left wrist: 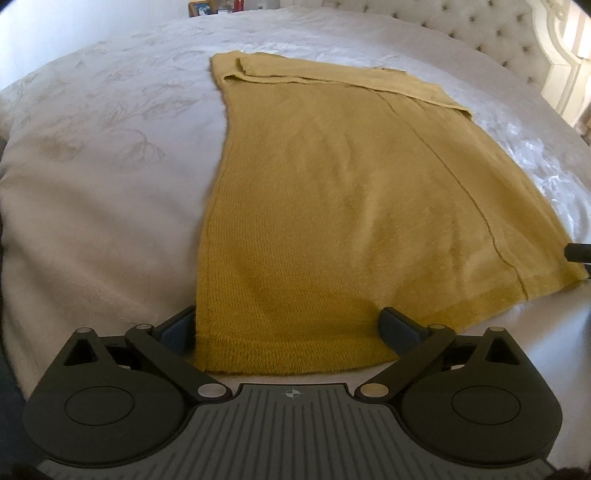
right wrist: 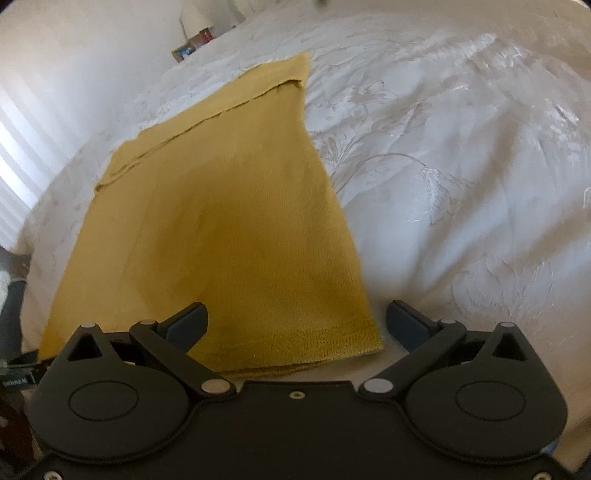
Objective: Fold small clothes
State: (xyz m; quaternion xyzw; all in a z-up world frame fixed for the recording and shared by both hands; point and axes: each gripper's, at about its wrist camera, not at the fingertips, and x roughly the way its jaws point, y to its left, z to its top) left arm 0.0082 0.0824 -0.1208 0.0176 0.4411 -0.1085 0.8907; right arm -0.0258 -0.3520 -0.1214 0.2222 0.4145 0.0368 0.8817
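A mustard-yellow knitted garment (left wrist: 332,184) lies flat on the white floral bedspread (left wrist: 92,147), with a folded layer along its far end. My left gripper (left wrist: 288,326) stands open wide over the near hem: the left finger is just off the cloth's left edge and the right finger rests over the cloth. In the right wrist view the same garment (right wrist: 229,229) shows its near right corner between the fingers of my right gripper (right wrist: 297,321). That gripper is open too, its left finger over the cloth and its right finger over bare bedspread (right wrist: 461,184). Neither gripper pinches any cloth.
A tufted headboard (left wrist: 491,26) rises at the far right of the bed. Small boxes and bottles (left wrist: 201,7) stand beyond the far edge. A bright window with blinds (right wrist: 14,177) is at the left. A dark gripper part (left wrist: 578,253) pokes in beside the garment's right corner.
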